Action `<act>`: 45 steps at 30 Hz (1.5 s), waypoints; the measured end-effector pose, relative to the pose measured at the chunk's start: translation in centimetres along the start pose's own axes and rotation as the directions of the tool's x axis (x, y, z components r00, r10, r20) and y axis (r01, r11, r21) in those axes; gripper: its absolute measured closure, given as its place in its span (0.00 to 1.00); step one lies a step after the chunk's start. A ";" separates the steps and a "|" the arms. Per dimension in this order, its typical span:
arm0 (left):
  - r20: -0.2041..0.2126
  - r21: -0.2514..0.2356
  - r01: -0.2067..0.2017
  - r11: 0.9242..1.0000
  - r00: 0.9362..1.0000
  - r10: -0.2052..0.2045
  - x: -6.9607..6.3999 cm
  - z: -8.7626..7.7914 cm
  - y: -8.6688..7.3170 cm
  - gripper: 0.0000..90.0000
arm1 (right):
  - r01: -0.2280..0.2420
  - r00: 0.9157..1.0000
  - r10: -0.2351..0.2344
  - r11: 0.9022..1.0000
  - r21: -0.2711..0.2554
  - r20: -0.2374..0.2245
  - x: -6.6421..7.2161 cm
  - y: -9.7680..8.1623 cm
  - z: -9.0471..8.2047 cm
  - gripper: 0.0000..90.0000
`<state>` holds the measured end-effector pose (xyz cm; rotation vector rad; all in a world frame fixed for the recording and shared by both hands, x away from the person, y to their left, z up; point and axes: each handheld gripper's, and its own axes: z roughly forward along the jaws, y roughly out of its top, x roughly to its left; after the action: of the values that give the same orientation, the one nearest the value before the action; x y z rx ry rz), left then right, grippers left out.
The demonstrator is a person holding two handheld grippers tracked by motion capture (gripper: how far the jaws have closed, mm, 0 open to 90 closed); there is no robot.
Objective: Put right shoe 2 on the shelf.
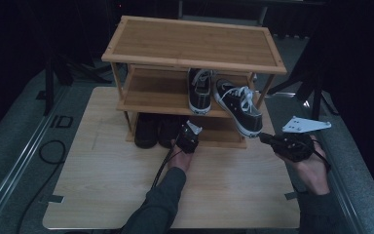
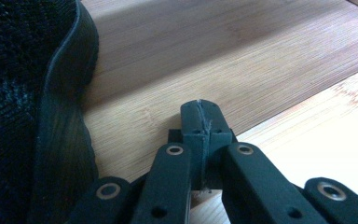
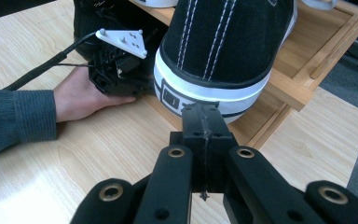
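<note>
Right gripper (image 3: 204, 112): jaws together, nothing between them, tips at the white rubber heel of the black canvas sneaker (image 3: 223, 42) with white laces, which overhangs the front edge of the three-tier bamboo shoe rack (image 1: 195, 44) on its middle shelf. Left gripper (image 2: 200, 109): jaws together, empty, resting over the bottom shelf beside a black shoe (image 2: 23, 102). Rack stands on the light wooden table (image 1: 117, 185).

Dim high view with dark, murky edges; both gripper views are brighter, the black knit shoe (image 2: 23, 107) close up looks soft
</note>
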<state>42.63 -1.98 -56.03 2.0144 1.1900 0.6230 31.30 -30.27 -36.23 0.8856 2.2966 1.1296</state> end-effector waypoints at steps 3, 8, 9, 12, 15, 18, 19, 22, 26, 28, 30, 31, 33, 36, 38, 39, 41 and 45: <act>0.001 -0.002 0.006 1.000 1.000 -0.006 0.0 0.0 0.0 1.00 | 0.002 1.000 -0.002 1.000 -0.010 -0.004 0.0 0.2 0.1 1.00; 0.001 -0.001 0.009 1.000 1.000 -0.009 0.0 0.0 0.0 1.00 | -0.004 1.000 0.004 1.000 -0.007 -0.002 0.2 0.4 0.6 1.00; 0.000 -0.006 0.015 1.000 1.000 -0.015 0.0 0.0 0.0 1.00 | -0.004 1.000 0.004 1.000 -0.005 0.002 0.2 0.4 0.7 1.00; 0.002 -0.006 0.019 1.000 1.000 -0.019 0.0 0.0 0.0 1.00 | -0.014 1.000 0.014 1.000 -0.008 -0.002 0.1 0.4 1.1 1.00; 0.001 -0.005 0.016 1.000 1.000 -0.016 0.0 0.0 0.0 1.00 | -0.017 1.000 0.017 1.000 -0.016 -0.007 0.2 0.5 1.3 1.00; -0.001 -0.001 0.009 1.000 1.000 -0.009 0.0 0.0 0.0 1.00 | -0.016 1.000 0.016 1.000 -0.019 -0.011 0.3 0.7 1.4 1.00; -0.002 -0.001 0.007 1.000 1.000 -0.007 -0.1 0.0 0.0 1.00 | -0.016 1.000 0.016 1.000 -0.020 -0.011 0.3 0.8 1.5 1.00; -0.003 0.000 0.005 1.000 1.000 -0.005 -0.1 0.0 0.0 1.00 | -0.012 1.000 0.012 1.000 -0.017 -0.006 0.5 0.9 1.8 1.00; -0.004 0.000 0.004 1.000 1.000 -0.004 -0.1 0.0 0.0 1.00 | -0.018 1.000 0.017 0.999 -0.027 -0.018 0.6 1.1 2.1 1.00; -0.003 0.001 0.004 1.000 1.000 -0.004 -0.1 0.0 0.0 1.00 | -0.020 1.000 0.020 0.999 -0.029 -0.009 0.5 1.3 2.2 1.00; -0.004 0.001 0.003 1.000 1.000 -0.003 -0.1 0.0 0.0 1.00 | -0.028 1.000 0.027 0.999 -0.034 -0.008 0.4 1.3 2.2 1.00; -0.003 0.000 0.003 1.000 1.000 -0.003 -0.1 0.0 0.0 1.00 | -0.030 1.000 0.029 0.999 -0.034 -0.009 0.4 1.4 2.2 1.00; -0.003 -0.001 0.003 1.000 1.000 -0.003 -0.1 0.0 0.0 1.00 | -0.029 1.000 0.029 0.999 -0.038 -0.009 0.6 1.4 2.4 1.00; -0.002 0.000 0.002 1.000 1.000 -0.002 -0.2 0.0 0.0 1.00 | -0.026 0.999 0.025 0.999 -0.043 -0.030 1.0 1.5 2.9 1.00; -0.001 0.001 0.003 1.000 1.000 -0.003 -0.1 0.0 0.0 1.00 | -0.026 0.999 0.024 0.998 -0.051 -0.041 1.2 1.7 3.2 1.00; 0.000 0.001 0.004 1.000 1.000 -0.004 -0.1 0.0 0.0 1.00 | -0.028 0.999 0.025 0.998 -0.057 -0.042 1.3 1.8 3.3 1.00; -0.002 0.000 0.002 1.000 1.000 -0.002 -0.1 0.0 0.0 1.00 | -0.023 0.999 0.020 0.998 -0.060 -0.040 1.4 2.2 3.4 1.00; 0.000 0.006 -0.005 1.000 1.000 0.005 -0.1 0.0 0.0 1.00 | -0.010 0.999 0.008 0.998 -0.055 -0.046 1.9 2.4 4.0 1.00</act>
<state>42.59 -2.08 -56.01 2.0233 1.1884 0.6231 33.28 -25.70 -36.77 0.8582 2.2881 1.2236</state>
